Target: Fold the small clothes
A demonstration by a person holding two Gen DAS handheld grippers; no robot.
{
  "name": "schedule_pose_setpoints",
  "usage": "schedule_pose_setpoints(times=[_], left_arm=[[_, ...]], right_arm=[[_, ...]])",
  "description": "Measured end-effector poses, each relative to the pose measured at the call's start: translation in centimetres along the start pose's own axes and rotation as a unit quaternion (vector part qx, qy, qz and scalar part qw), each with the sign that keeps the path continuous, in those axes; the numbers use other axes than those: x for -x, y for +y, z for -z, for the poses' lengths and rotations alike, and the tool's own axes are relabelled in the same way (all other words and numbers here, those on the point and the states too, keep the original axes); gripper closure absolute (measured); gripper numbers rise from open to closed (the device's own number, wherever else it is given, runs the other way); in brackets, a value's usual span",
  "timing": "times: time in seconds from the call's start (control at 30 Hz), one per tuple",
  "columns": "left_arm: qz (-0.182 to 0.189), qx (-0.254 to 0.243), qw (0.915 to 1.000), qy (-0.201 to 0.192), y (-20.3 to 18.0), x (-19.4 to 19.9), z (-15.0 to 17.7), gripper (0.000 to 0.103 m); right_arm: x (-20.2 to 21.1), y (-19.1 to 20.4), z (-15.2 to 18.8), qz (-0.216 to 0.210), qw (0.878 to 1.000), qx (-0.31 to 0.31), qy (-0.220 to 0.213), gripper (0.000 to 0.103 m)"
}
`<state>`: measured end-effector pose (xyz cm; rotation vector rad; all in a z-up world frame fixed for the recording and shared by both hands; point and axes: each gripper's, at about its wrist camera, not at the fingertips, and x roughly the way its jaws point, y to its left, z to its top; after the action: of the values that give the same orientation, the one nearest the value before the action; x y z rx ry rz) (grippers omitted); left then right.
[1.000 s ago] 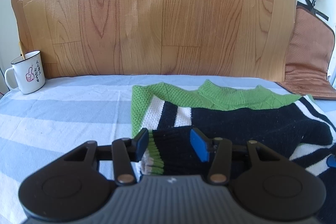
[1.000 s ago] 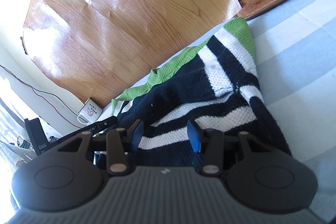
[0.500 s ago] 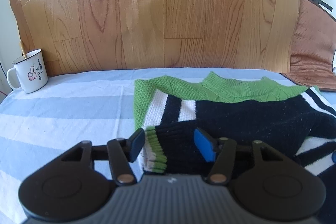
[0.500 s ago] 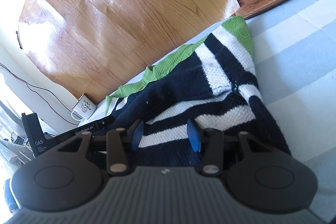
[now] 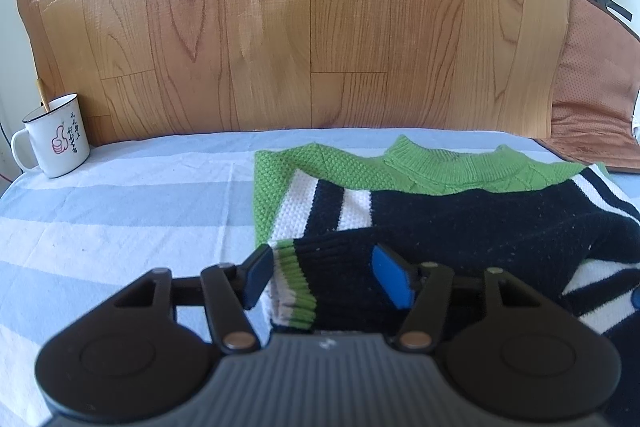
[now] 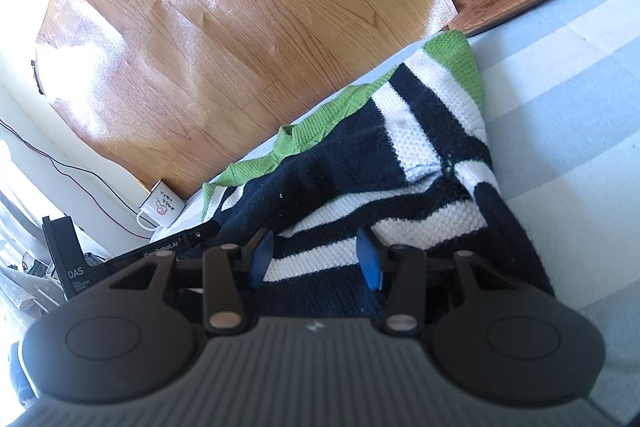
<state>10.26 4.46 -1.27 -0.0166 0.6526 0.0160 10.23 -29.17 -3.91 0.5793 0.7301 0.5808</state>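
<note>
— How is the knitted sweater (image 5: 460, 223) laid?
— Partly folded on the striped sheet (image 5: 120, 211); black, white, green bands are seen.
— The tongs?
— Left tongs (image 5: 326, 277) and right tongs (image 6: 314, 257) are spread over it.

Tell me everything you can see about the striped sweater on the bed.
The sweater is a small chunky knit with a green ribbed collar and green shoulders above black and white stripes. It lies partly folded on the blue and white striped sheet, collar toward the wooden board. One black sleeve is folded across the body; its cuff, banded green, white and black, sits between the open fingers of the left gripper. The right gripper, also open, straddles the striped fabric nearer the hem.
</note>
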Motion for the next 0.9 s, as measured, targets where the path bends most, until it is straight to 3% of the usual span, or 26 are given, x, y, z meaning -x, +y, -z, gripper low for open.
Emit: schedule_pose_setpoints(times=[0.9], left_arm=[[0.004,-0.001,1.0,0.0,-0.06,-0.05,0.04,0.042]], right_arm=[[-0.04,0.05,0.01,-0.003,1.0,-0.006,-0.004,0.054]])
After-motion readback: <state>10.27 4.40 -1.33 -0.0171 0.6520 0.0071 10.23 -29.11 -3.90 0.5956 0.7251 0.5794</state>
